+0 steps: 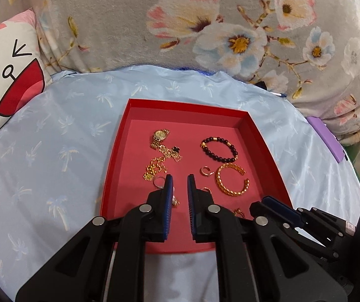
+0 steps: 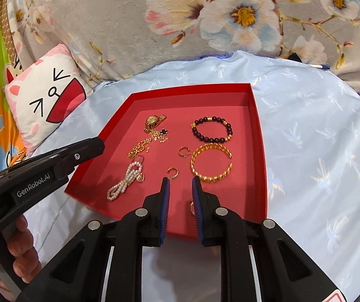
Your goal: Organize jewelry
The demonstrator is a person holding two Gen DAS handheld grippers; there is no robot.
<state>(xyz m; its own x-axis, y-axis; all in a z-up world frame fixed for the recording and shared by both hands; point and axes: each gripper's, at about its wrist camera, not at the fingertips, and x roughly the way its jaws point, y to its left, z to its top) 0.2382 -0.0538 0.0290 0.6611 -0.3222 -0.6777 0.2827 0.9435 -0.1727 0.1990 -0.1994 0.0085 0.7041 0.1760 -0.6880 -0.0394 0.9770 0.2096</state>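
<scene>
Two grippers over one red tray (image 1: pixel 119 151) on pale blue cloth (image 1: pixel 54 138). Seen from left wrist: left gripper (image 1: pixel 180 180) narrowly parted, nothing between blue pads, hovering above tray's near half; gold watch (image 1: pixel 160 136), beaded bracelet (image 1: pixel 218 148) and gold bangle (image 1: pixel 231 180) lying apart on tray floor. Seen from right wrist: right gripper (image 2: pixel 181 180) likewise slightly apart and empty, just short of small gold hoop (image 2: pixel 173 172); pearl strand (image 2: pixel 125 182) at left; hand (image 2: pixel 16 246) gripping other tool's handle.
</scene>
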